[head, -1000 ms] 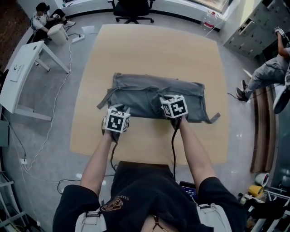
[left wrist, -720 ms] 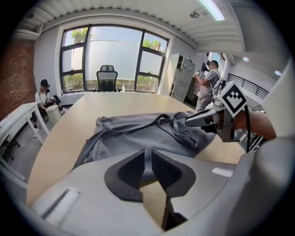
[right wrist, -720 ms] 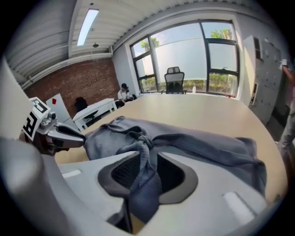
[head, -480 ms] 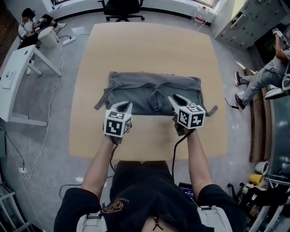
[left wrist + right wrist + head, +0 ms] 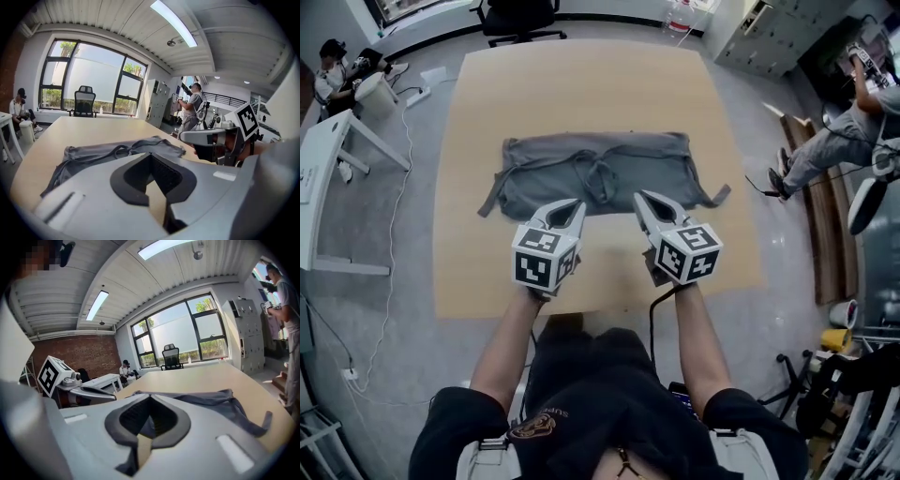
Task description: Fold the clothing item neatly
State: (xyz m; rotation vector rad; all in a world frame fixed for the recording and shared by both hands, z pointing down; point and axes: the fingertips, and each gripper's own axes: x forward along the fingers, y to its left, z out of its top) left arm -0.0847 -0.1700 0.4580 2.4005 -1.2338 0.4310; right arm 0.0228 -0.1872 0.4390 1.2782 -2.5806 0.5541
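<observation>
A grey clothing item [image 5: 595,173] lies folded into a wide strip across the middle of the wooden table [image 5: 581,84], with straps trailing at both ends. My left gripper [image 5: 573,207] hangs above the table just in front of the garment's near edge, shut and empty. My right gripper [image 5: 644,200] hovers beside it, also shut with nothing between its jaws, which have just been closing. In the left gripper view the garment [image 5: 117,151] lies beyond the shut jaws and the right gripper [image 5: 211,138] shows at the right. The right gripper view shows the garment [image 5: 211,397] ahead.
An office chair [image 5: 520,14] stands at the table's far side. A white side table [image 5: 323,159] and a seated person [image 5: 337,66] are at the left. Another person [image 5: 848,136] stands by lockers at the right. Cables run over the floor at the left.
Both grippers have lifted off the garment's near edge and drawn back toward the person. The right one stood open half a second ago and is now shut. The garment stays flat.
</observation>
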